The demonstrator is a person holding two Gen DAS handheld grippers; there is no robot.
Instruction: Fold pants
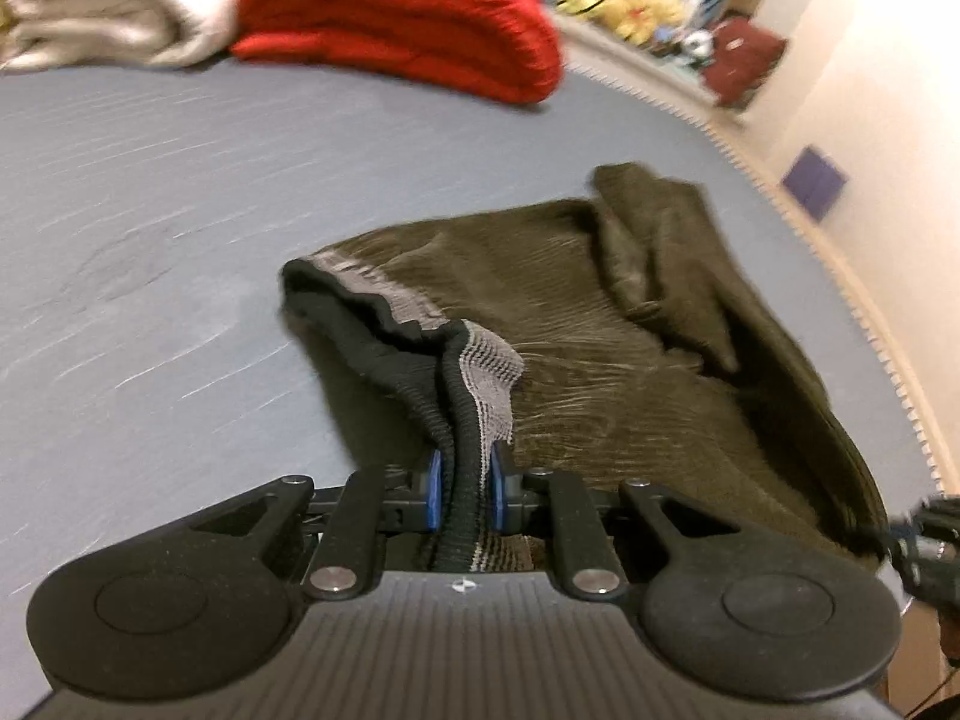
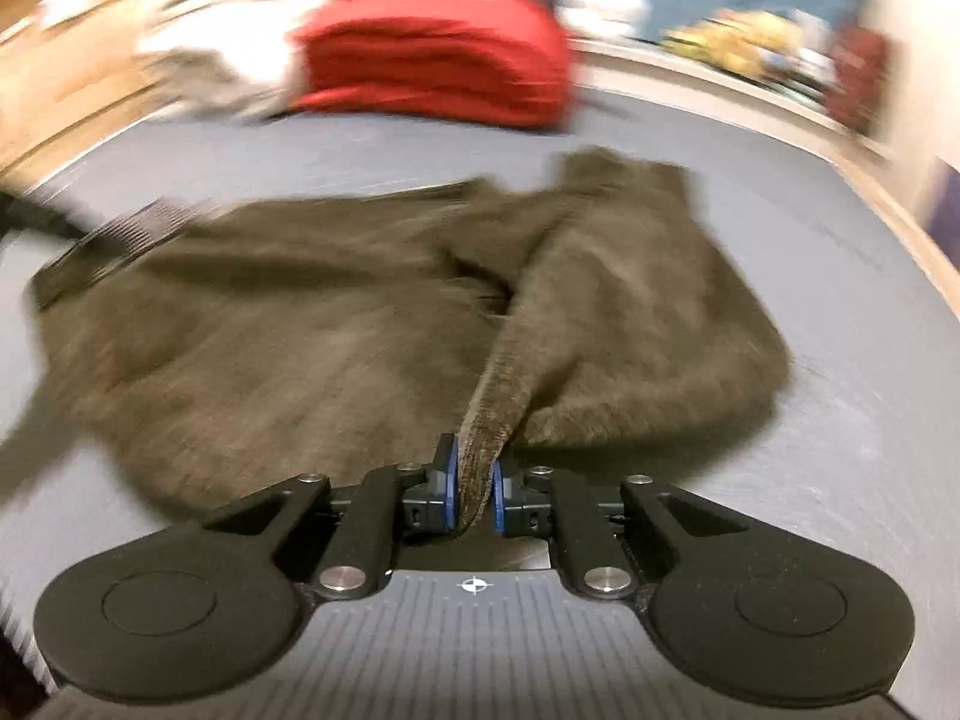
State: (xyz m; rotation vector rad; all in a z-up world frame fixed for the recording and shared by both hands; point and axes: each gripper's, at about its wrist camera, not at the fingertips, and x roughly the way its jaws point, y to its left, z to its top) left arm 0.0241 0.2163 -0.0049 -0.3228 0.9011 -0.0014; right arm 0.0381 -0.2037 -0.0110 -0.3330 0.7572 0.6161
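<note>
Pants (image 1: 600,324) are spread on the blue bed (image 1: 150,210); the waistband is pinched by the left gripper (image 1: 467,489), a fabric fold by the right gripper (image 2: 477,492), red laundry (image 1: 396,6) at twelve o'clock.

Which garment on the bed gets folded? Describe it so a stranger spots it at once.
Start at the grey-blue bed. Past the folded red blanket and pale bedding at its far end, the dark olive corduroy pants lie spread nearest the grippers. Only they have a black ribbed elastic waistband.
</note>
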